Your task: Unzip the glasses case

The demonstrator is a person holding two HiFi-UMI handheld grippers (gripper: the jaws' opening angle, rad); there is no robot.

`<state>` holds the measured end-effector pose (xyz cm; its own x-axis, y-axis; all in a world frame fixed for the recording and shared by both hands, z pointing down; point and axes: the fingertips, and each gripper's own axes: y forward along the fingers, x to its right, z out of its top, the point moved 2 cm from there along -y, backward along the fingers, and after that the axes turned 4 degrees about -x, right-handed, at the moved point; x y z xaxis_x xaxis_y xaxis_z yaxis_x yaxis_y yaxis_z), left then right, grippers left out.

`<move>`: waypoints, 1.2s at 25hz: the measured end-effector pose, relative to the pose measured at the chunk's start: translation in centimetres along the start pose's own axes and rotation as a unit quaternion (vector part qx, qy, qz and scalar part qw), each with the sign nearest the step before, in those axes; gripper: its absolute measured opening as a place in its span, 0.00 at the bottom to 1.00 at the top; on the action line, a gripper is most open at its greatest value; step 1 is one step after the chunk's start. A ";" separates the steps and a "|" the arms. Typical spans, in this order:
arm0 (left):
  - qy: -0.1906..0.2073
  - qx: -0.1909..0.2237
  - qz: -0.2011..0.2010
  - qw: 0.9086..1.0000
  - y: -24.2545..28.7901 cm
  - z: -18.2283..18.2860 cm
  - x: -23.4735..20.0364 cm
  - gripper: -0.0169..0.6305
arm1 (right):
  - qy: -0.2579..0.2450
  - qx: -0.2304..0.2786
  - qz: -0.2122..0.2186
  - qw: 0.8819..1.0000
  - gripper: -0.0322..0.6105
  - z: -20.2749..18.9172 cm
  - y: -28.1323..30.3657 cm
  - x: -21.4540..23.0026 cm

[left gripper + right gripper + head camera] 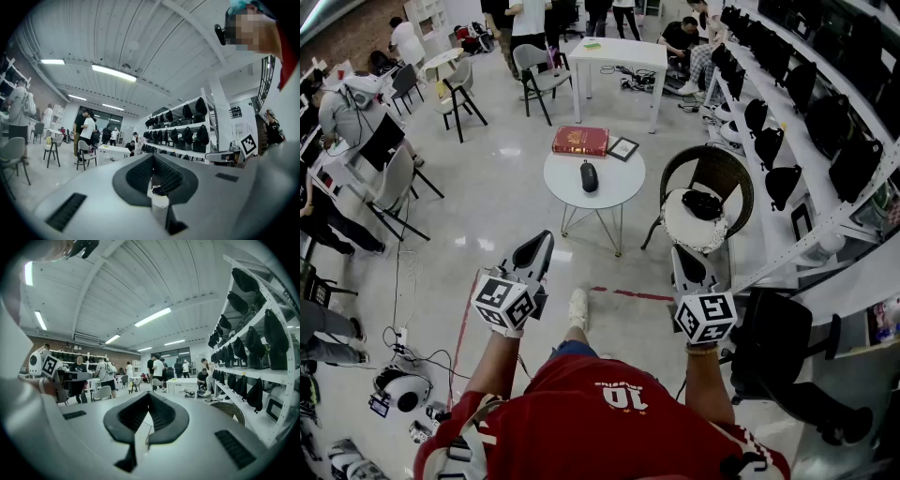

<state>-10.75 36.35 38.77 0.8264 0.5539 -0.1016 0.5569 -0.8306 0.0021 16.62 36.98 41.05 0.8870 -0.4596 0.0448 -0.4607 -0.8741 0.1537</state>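
Round white table [616, 184] holds a black, seemingly oval glasses case [589, 176].

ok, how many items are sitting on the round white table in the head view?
3. A red book lies at the far edge of the round table. A small framed picture is just right of it. A black glasses case is near the middle. Nothing looks hidden.

One round white table [614, 192], one black glasses case [589, 176], one red book [580, 141] and one small framed picture [622, 148]. One wicker chair [712, 157], one white cushion [682, 225], one black pouch [702, 203]. One white rectangular table [619, 52]. Two grippers: the left gripper [539, 246] and the right gripper [686, 262]. One white shoe [578, 307].
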 end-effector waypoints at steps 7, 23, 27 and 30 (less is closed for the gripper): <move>-0.007 0.000 0.003 1.000 -0.1 0.1 0.2 0.04 | 0.001 0.002 0.005 1.000 0.07 0.3 0.0 -0.1; -0.009 -0.011 -0.017 1.000 3.4 -0.2 1.0 0.04 | 0.021 0.019 -0.015 1.000 0.07 0.3 -0.6 2.1; -0.011 -0.014 -0.017 1.000 4.2 -0.1 0.5 0.04 | 0.025 0.020 -0.011 0.999 0.07 0.6 0.1 2.5; -0.013 -0.017 -0.015 1.000 4.9 -0.3 -0.3 0.04 | 0.028 0.017 -0.009 0.999 0.07 0.6 1.2 2.8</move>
<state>-8.22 32.15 39.12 0.8077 0.5757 -0.1271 0.5836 -0.8114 0.0331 18.56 34.54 40.71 0.8950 -0.4352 0.0974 -0.4448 -0.8873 0.1223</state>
